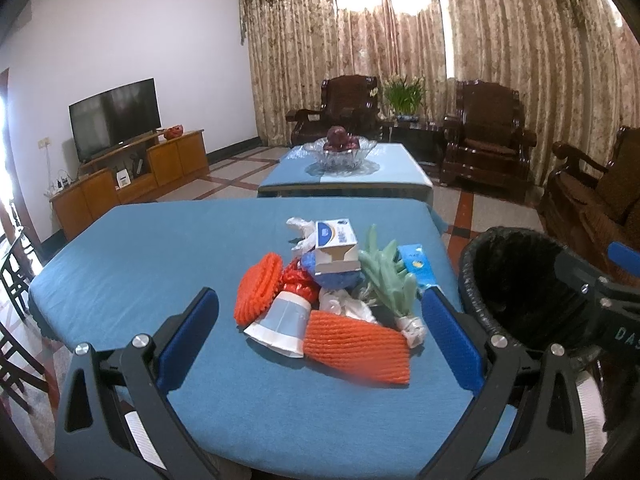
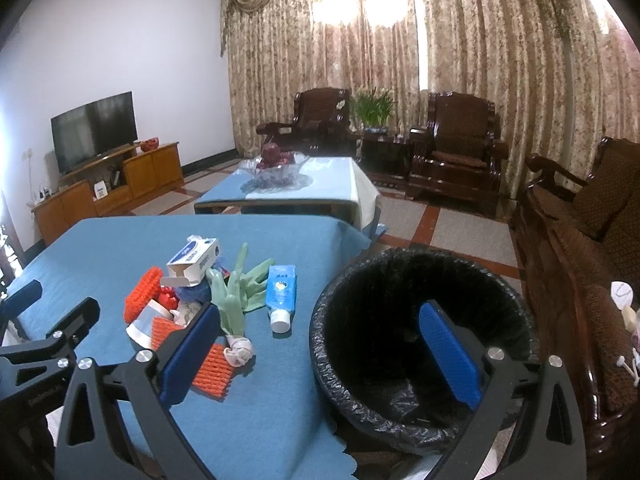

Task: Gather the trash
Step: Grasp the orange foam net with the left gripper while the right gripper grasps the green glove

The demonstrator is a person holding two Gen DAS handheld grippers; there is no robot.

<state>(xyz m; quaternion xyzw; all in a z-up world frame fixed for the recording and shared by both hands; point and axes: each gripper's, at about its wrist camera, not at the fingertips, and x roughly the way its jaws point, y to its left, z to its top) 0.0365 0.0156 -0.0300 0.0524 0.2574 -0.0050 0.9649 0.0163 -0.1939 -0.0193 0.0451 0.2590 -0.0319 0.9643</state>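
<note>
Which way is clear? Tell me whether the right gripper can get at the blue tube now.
Probably yes. The right gripper is open and holds nothing, and the tube lies flat on the table beside the glove, with nothing on top of it or in front of it.

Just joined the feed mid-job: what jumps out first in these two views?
A heap of trash sits mid-table on the blue tablecloth: orange foam fruit nets, a paper cup, a small carton, green rubber gloves and a blue tube. A black-lined trash bin stands off the table's right edge. Both hand-held grippers, left and right, are open and empty.
</note>
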